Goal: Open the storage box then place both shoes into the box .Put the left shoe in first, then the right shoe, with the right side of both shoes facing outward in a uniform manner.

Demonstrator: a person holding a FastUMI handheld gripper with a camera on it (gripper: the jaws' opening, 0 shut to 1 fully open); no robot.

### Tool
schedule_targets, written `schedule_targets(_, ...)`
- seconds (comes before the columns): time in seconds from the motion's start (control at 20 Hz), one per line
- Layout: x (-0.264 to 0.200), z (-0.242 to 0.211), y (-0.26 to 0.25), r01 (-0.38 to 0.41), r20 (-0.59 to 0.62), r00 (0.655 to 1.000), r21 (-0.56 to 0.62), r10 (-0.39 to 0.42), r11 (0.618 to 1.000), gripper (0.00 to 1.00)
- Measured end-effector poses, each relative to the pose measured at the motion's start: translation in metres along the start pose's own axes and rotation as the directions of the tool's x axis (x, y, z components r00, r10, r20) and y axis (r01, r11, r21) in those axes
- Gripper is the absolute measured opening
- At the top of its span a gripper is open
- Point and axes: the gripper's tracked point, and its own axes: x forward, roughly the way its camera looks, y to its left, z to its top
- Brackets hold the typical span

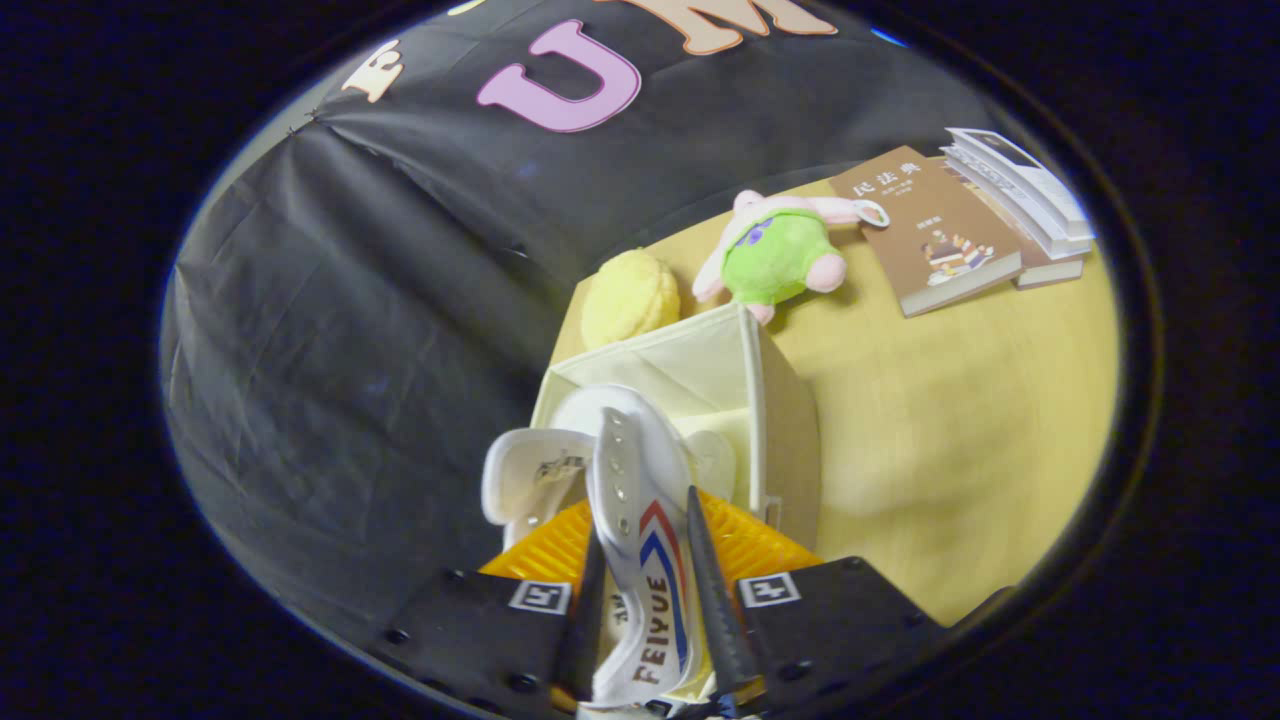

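My gripper [645, 540] is shut on a white canvas shoe [640, 500] with red and blue stripes, both fingers pressing its sides. The shoe hangs over the open cream fabric storage box [700, 365], which stands just ahead of the fingers. A second white shoe [530, 475] lies in the box to the left of the held one, its opening turned toward me. The box's inner far wall shows beyond the shoes.
The box stands on a yellow wooden table [950, 420]. Beyond the box lie a yellow knitted plush [630, 298] and a green and pink plush toy [780, 255]. Farther right are a brown book [935, 230] and a stack of books [1025, 195].
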Motion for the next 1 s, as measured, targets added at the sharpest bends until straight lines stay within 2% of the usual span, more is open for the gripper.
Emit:
schedule_targets(0.1,-0.012,0.007,0.003,-0.03,0.032,0.999,-0.004,0.03,1.0,0.65)
schedule_targets(0.25,-0.029,0.015,-0.011,-0.016,0.085,0.996,-0.06,0.021,0.998,0.93)
schedule_targets(0.45,-0.049,0.018,-0.034,-0.005,0.142,0.99,-0.131,0.024,0.991,1.0)
schedule_targets(0.65,-0.08,0.015,-0.05,-0.03,0.185,0.98,-0.225,0.073,0.974,1.0)
schedule_targets(1.0,-0.144,0.012,-0.104,0.102,0.365,0.927,-0.465,0.085,0.879,1.0)
